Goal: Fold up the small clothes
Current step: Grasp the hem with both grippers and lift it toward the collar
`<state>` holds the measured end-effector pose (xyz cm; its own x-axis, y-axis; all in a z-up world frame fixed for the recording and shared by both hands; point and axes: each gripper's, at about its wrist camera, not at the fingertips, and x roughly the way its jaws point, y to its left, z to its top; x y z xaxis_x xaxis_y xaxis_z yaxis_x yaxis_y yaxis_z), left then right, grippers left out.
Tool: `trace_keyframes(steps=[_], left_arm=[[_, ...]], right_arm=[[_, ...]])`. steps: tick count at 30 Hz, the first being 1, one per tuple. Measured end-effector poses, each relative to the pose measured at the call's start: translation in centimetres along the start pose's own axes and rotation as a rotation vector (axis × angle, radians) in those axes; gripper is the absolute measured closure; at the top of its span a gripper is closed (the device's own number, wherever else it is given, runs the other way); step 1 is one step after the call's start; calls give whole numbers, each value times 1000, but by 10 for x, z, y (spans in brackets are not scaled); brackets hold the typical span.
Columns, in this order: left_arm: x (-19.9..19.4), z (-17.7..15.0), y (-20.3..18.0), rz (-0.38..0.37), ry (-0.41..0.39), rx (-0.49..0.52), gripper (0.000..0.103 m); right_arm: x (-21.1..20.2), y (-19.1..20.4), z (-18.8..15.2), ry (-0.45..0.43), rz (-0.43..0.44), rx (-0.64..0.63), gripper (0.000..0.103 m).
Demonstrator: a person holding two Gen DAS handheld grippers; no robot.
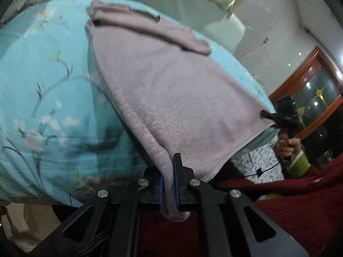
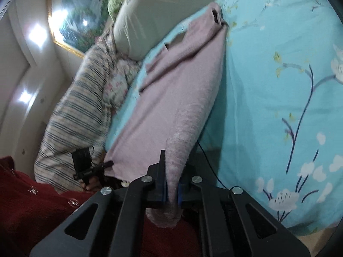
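Light blue bedding printed with white blossoms and dark branches covers the bed (image 1: pixel 42 90), and a pinkish-lilac fleece garment (image 1: pixel 163 90) is spread over it. Glossy pale walls and a wood-framed glass door (image 1: pixel 317 90) are seen behind in the left wrist view; a framed landscape picture (image 2: pixel 75 17) is seen on the wall in the right wrist view.

One near corner of the garment is bunched between the jaws of the left gripper (image 1: pixel 168 184), which are clenched on it, with the fabric running down between the blue pads and a tuft hanging out below them. The opposite near corner is pinched in the same way by the right gripper (image 2: pixel 171 184), whose jaws are likewise closed on a thick roll of fleece. From both grips the garment is stretched away across the bed, its near edge lifted off the bedding and its far end, with a folded sleeve (image 1: pixel 154 30) laid across it, resting on the sheet.

Each gripper is caught by the other's camera at the garment's far corner, held by a hand (image 1: pixel 287 145). A striped blanket (image 2: pixel 75 111) and a pale pillow (image 2: pixel 137 27) are heaped beside the garment. Dark red cloth (image 2: pixel 32 209) is seen below the grippers in both views.
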<state>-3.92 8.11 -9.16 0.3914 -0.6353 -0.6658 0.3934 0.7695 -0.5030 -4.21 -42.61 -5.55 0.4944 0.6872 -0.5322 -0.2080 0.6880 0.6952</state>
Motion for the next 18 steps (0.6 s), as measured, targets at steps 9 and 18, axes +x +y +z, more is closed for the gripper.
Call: trace_keyframes(steps=[9, 18], left_arm=[[-45, 62, -11, -31, -214, -2, 100], [-59, 157, 7, 67, -433, -20, 100]], right_arm=[[-7, 36, 62, -161, 80, -56, 95], [21, 34, 163, -304, -62, -31, 95]])
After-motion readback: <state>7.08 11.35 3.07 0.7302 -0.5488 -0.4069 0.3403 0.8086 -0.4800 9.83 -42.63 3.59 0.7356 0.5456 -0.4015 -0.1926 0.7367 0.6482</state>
